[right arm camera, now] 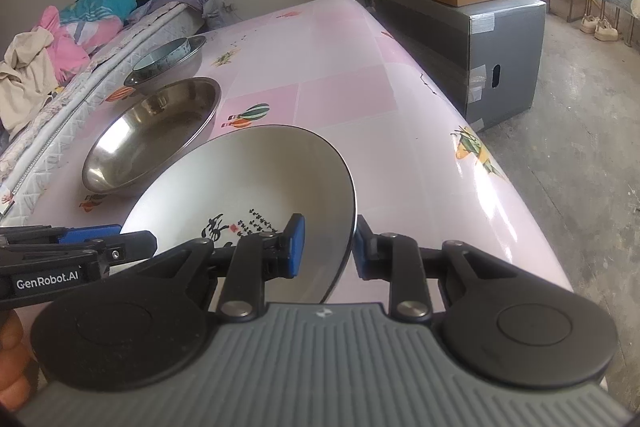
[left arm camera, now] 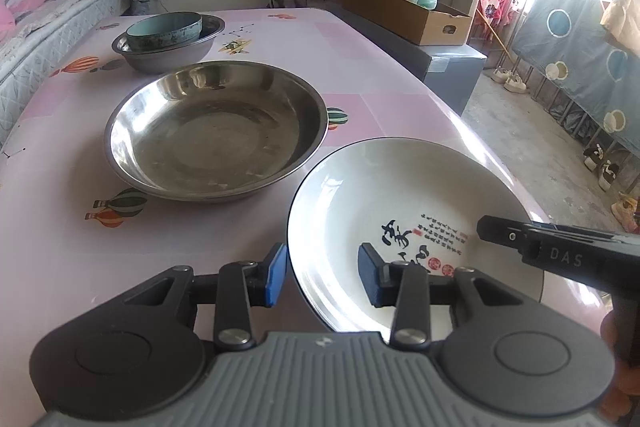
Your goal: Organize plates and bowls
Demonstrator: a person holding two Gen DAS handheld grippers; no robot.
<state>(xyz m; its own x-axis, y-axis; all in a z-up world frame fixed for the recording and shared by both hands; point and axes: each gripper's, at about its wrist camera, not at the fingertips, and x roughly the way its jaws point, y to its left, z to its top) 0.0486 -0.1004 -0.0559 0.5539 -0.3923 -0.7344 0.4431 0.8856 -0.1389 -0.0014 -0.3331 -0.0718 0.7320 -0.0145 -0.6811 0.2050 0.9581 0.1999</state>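
left gripper (left arm camera: pixel 322 275) jaws apart, straddling near-left rim of white plate (left arm camera: pixel 404 211), no clear pinch | right gripper (right arm camera: pixel 330 247) clamped on plate's right rim | risk: thin one-sided hold, plate may tip, strike steel plate (left arm camera: pixel 216 131) ahead-left

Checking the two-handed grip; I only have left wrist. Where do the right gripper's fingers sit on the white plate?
Observer: The right gripper straddles the white plate at its right rim, one pad inside, one outside.
Operator: Pressing on it?
Observer: The outer pad looks to be against the rim. The inner one stands off the edge, so I cannot tell.
Operator: And mine from there?
Observer: The left gripper comes in from the side, its tip at the plate's left rim.
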